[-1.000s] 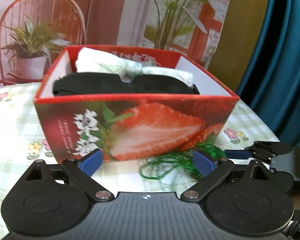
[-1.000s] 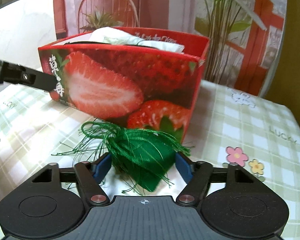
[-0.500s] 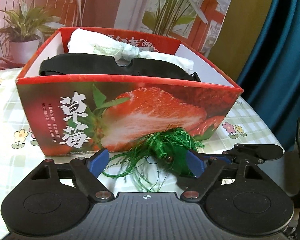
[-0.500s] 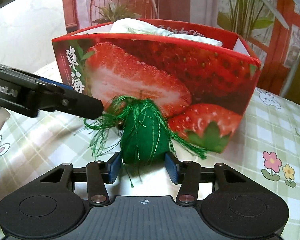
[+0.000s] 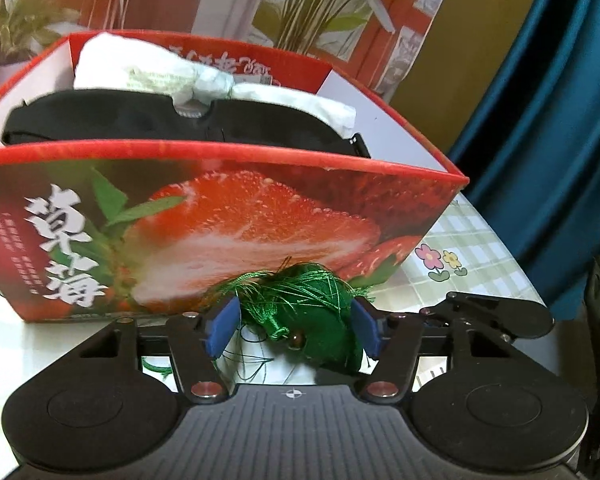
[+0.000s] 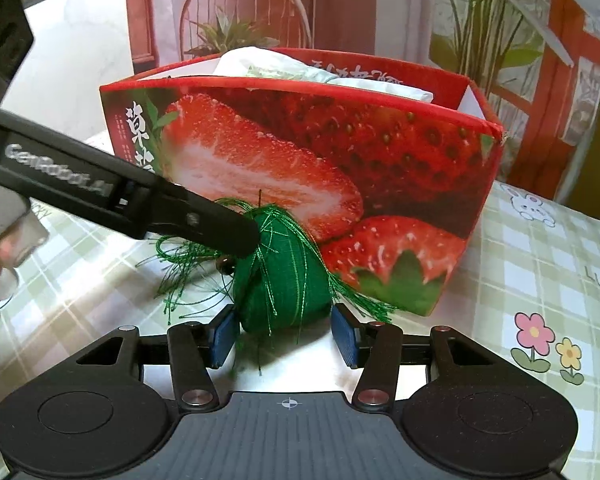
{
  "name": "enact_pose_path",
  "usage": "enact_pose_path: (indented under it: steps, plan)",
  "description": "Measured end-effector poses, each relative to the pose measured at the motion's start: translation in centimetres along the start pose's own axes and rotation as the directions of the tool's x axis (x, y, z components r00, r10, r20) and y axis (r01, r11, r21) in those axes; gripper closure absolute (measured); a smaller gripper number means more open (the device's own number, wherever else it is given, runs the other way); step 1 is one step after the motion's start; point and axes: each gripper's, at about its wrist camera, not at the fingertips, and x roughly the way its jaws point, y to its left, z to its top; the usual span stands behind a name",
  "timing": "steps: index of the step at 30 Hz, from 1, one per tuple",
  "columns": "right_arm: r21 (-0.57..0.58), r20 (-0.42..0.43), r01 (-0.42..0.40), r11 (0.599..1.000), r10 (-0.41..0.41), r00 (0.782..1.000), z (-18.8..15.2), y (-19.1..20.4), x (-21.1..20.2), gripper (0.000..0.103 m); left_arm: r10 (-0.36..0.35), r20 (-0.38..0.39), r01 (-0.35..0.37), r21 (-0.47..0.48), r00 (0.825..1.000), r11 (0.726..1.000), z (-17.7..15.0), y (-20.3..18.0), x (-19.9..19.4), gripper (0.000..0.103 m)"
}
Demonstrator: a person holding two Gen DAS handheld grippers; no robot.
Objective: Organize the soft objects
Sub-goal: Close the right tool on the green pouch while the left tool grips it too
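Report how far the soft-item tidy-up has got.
Done: a white bundle and a black item lie in the strawberry box. In hand: the green tasselled pouch sits on the table between both grippers, left gripper closing, right gripper around its base. Left: lifting it into the box.

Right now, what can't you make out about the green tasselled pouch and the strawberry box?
- Green pouch, right wrist view: the top is covered by the left gripper's fingers.
- Pouch underside, left wrist view: hidden by the gripper body.
- Strawberry box floor: hidden by the black item and white bundle.
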Motion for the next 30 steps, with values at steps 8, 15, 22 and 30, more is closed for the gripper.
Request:
enact_pose_path:
  steps: [8, 15, 22, 30]
  plan:
    - [0.030, 0.034, -0.022, 0.999, 0.021, 0.999, 0.3, -0.2, 0.5, 0.052, -0.061, -0.040, 0.059, -0.047, 0.997, 0.997, -0.2, 0.0, 2.4, 0.043]
    - [0.022, 0.066, -0.022, 1.000, 0.020, 0.998, 0.7, 0.4, -1.2, 0.062, -0.105, -0.002, 0.105, -0.029, 0.994, 0.994, -0.3, -0.4, 0.4, 0.046]
    - [0.004, 0.166, -0.026, 1.000, 0.025, 0.986, 3.2, 1.1, -5.5, 0.062, -0.143, 0.115, 0.144, 0.000, 0.983, 0.990, 1.3, -1.1, -4.6, 0.046]
    - [-0.061, 0.309, -0.001, 0.998, 0.019, 0.951, 9.9, 1.2, -9.6, 0.062, -0.145, 0.303, 0.134, 0.058, 0.942, 0.989, 6.2, -1.9, -10.1, 0.046]
